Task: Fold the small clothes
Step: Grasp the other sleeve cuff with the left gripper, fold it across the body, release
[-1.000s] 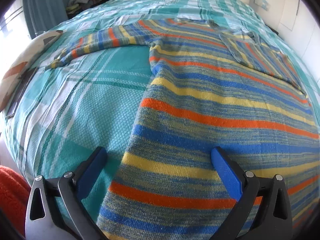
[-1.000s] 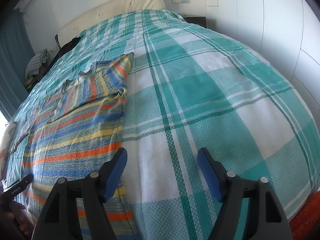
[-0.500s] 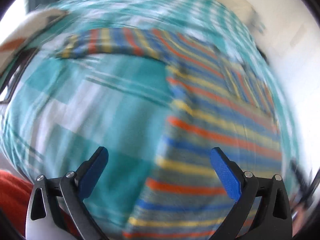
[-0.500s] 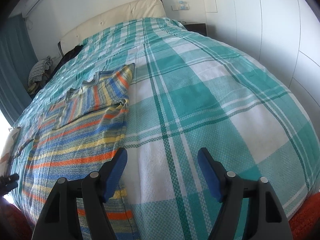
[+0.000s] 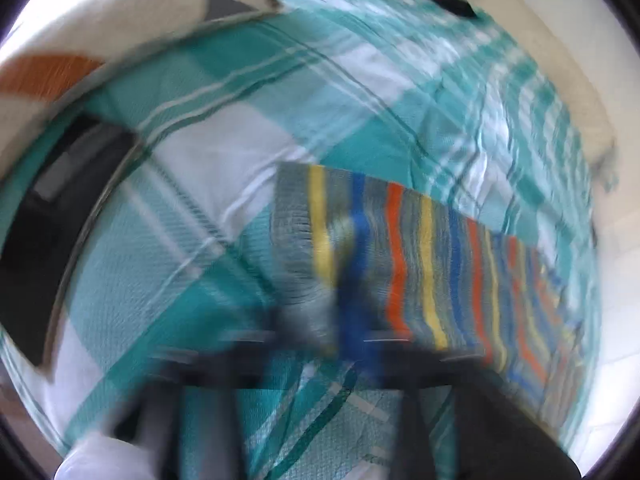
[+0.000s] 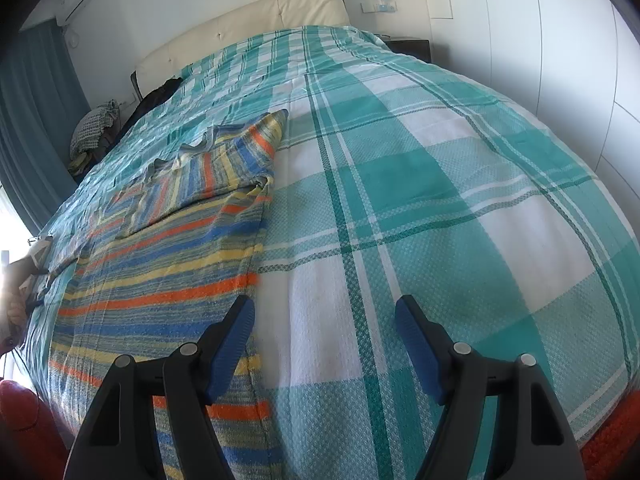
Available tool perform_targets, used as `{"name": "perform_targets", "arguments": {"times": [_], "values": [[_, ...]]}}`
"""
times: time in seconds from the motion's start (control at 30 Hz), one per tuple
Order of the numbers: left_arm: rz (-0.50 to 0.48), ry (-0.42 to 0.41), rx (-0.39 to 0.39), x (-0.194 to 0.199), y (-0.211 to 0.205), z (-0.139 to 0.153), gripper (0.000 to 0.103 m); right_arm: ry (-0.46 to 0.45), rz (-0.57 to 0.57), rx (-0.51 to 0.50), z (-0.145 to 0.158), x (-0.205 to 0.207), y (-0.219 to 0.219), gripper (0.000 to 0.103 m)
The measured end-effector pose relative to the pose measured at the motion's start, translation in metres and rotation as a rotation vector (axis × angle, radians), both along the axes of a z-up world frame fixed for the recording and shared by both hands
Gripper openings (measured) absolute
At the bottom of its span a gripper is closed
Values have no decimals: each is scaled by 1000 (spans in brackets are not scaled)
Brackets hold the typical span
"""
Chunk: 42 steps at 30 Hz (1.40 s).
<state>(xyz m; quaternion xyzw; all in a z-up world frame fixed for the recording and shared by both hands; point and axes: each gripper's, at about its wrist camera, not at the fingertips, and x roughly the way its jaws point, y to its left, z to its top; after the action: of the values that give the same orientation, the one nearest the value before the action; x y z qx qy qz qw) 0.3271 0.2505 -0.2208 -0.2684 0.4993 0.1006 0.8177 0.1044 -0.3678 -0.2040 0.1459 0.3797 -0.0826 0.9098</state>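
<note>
Black grippers (image 6: 324,344), blue-padded fingers (image 6: 232,340)

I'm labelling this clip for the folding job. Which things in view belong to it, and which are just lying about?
Part of the job:
striped sweater
its sleeve, left gripper shut on it
right gripper, open

Lying about:
plaid bedspread
clothes pile
headboard

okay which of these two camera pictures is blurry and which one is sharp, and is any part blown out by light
Left wrist view: heavy motion blur, the left gripper smeared over the striped sleeve, top left corner glaring white. Right wrist view: sharp, right gripper and plaid bedspread crisp; fisheye bulge, overexposed window light at the left edge.
</note>
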Motion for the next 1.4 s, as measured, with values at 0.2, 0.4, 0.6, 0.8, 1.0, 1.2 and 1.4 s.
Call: {"name": "perform_targets", "arguments": {"times": [0.2,0.4,0.6,0.8,1.0,1.2,1.4], "values": [[-244,-198,182,6,-84,95,4,-13,-17,40,1,-3,-8,72],[-664,-381,247,-6,-272,168,4,-21,-21,86,-2,-1,-14,72],[-849,-222,209,2,-388,102,72,-26,-32,112,-1,-7,-22,72],[-675,-170,92,-33,-331,72,73,-59,-68,128,6,-18,-38,72],[-539,-208,209,-110,-263,66,90,-93,-77,116,13,-14,-40,72],[-400,-170,236,-145,-213,18,91,-66,-62,49,11,-9,-28,72],[-318,-159,149,-147,-187,9,91,-57,-51,34,9,-8,-18,72]]}}
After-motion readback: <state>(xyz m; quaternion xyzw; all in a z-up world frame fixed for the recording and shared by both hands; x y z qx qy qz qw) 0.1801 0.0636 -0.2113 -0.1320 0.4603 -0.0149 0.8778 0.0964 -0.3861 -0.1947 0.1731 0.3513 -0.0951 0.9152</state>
